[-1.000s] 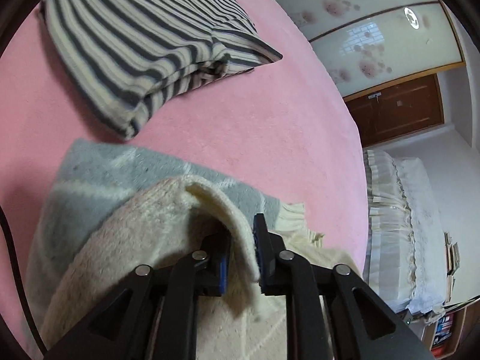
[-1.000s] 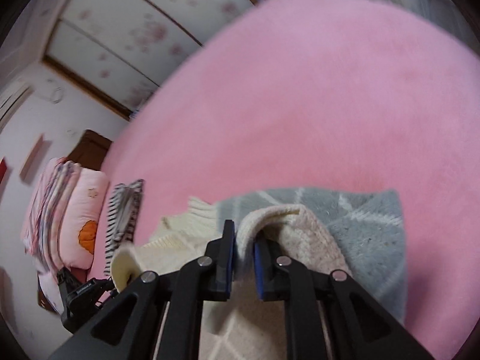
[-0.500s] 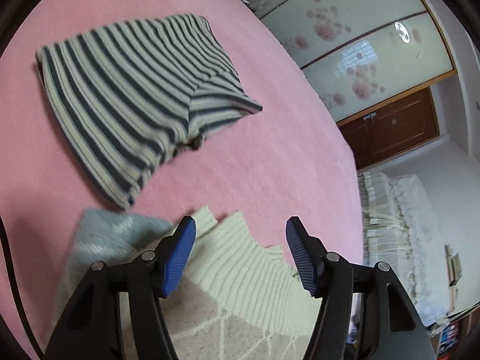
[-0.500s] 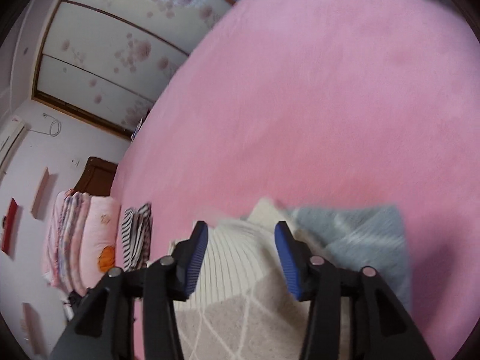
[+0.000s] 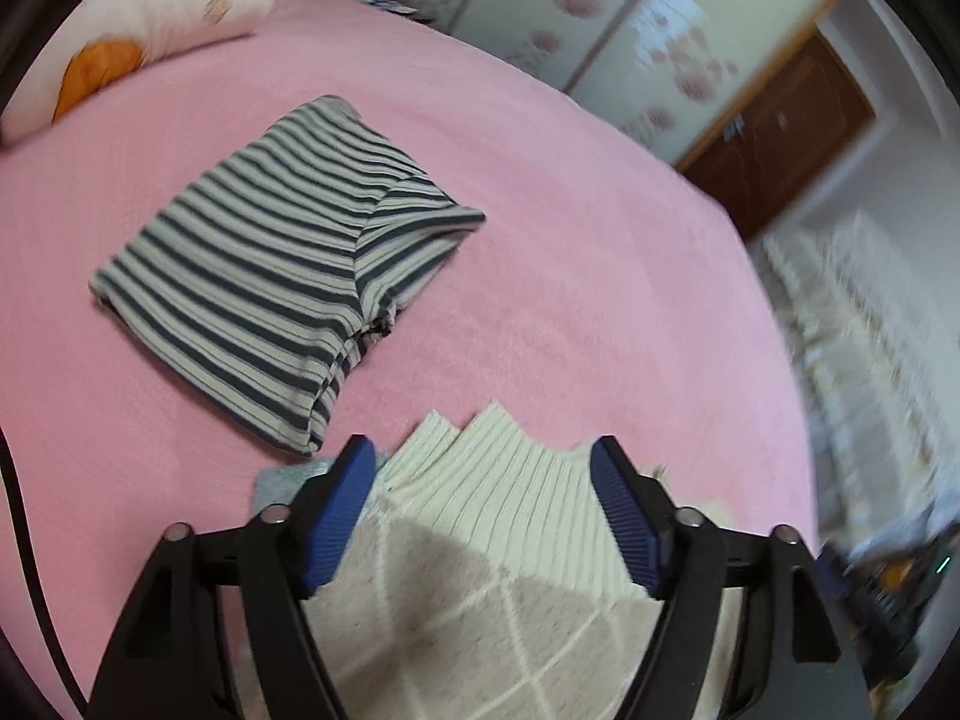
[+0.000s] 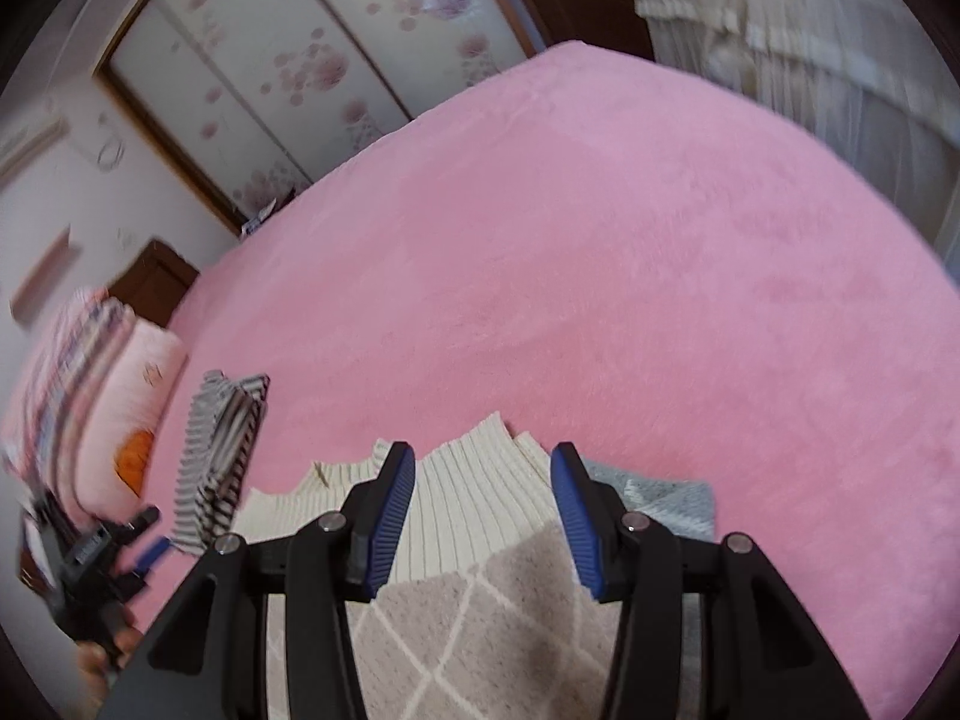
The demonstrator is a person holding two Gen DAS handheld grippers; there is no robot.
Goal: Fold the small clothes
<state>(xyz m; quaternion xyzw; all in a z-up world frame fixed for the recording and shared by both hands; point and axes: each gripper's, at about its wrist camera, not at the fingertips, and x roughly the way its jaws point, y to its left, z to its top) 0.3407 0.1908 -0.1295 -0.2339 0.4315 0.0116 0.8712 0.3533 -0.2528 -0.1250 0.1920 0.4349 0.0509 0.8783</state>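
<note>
A cream and beige knit sweater [image 5: 480, 546] with a ribbed hem and a diamond pattern lies folded on the pink bed, a grey part showing at its edge [image 6: 666, 495]. My left gripper [image 5: 483, 465] is open and empty, raised above the ribbed hem. My right gripper [image 6: 483, 471] is open and empty over the same sweater [image 6: 474, 588]. A folded striped navy and white garment [image 5: 282, 288] lies beyond on the bed; it also shows in the right wrist view [image 6: 219, 456]. The left gripper shows at the left edge of the right wrist view [image 6: 108, 546].
The pink bed cover [image 6: 600, 300] stretches far ahead. Pink pillows [image 5: 150, 18] and stacked bedding [image 6: 72, 396] lie at the head of the bed. Sliding wardrobe doors [image 5: 600, 18], a wooden door [image 5: 780, 132] and a white frilled cover [image 5: 870, 360] stand beyond the bed edge.
Both grippers let go of the sweater fold, opened, and rose back from it. The sweater now lies flat on the bed.
</note>
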